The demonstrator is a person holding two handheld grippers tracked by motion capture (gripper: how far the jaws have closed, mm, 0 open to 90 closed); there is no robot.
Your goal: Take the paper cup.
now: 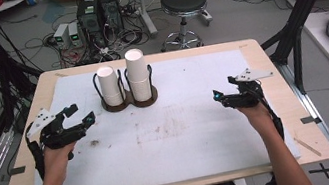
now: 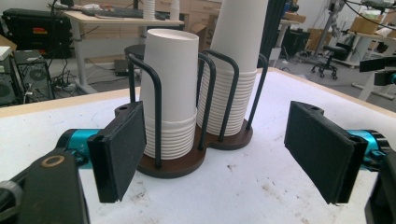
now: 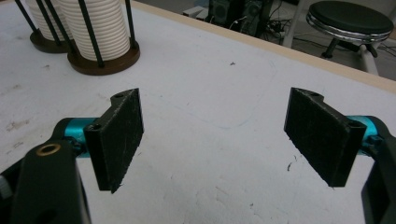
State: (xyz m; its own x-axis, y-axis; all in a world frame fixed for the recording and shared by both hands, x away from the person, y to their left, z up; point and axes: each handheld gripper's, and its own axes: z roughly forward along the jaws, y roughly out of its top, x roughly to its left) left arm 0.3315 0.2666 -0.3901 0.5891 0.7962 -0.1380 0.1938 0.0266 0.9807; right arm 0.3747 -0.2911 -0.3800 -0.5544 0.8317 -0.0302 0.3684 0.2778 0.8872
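Two stacks of white paper cups stand upright in a dark double holder [image 1: 129, 102] with black wire posts at the back middle of the table. The left stack [image 1: 109, 85] is shorter than the right stack [image 1: 137, 74]. My left gripper [image 1: 82, 117] hovers left of the holder, open and empty; in its own view the shorter stack [image 2: 172, 88] stands straight ahead, just beyond the pads [image 2: 122, 149]. My right gripper [image 1: 218, 96] is at the right side of the table, open and empty over the white mat [image 3: 210, 116], with the holder [image 3: 103, 64] far off at its upper left.
A white mat [image 1: 180, 135] with a brown stain covers most of the wooden table [image 1: 269, 62]. Beyond the far edge are a black stool [image 1: 183, 5], computer boxes and cables on the floor. Black frame posts rise at both sides.
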